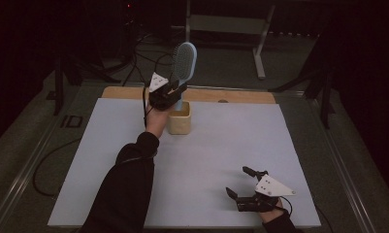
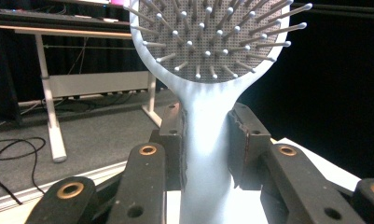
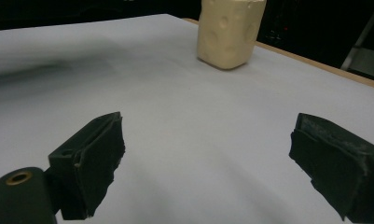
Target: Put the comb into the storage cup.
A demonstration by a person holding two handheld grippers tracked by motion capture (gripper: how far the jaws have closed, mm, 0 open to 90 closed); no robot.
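The left gripper (image 1: 175, 89) clamped the handle of the upright hairbrush (image 1: 184, 62) directly above the cream cup (image 1: 179, 120) at the table's (image 1: 206, 155) far side, while the right gripper (image 1: 243, 182) rested wide open near the front edge.

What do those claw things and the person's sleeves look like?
Each claw, left and right, has black jaws with rough dark pads, brass-ringed holes in its black links and a pale three-cornered plate on top. A black cable trails from the left. The sleeves are black.

lab | dark room | paper-covered table (image 1: 134, 145) | floor cables (image 1: 46, 165) | white desk frame (image 1: 260, 43)
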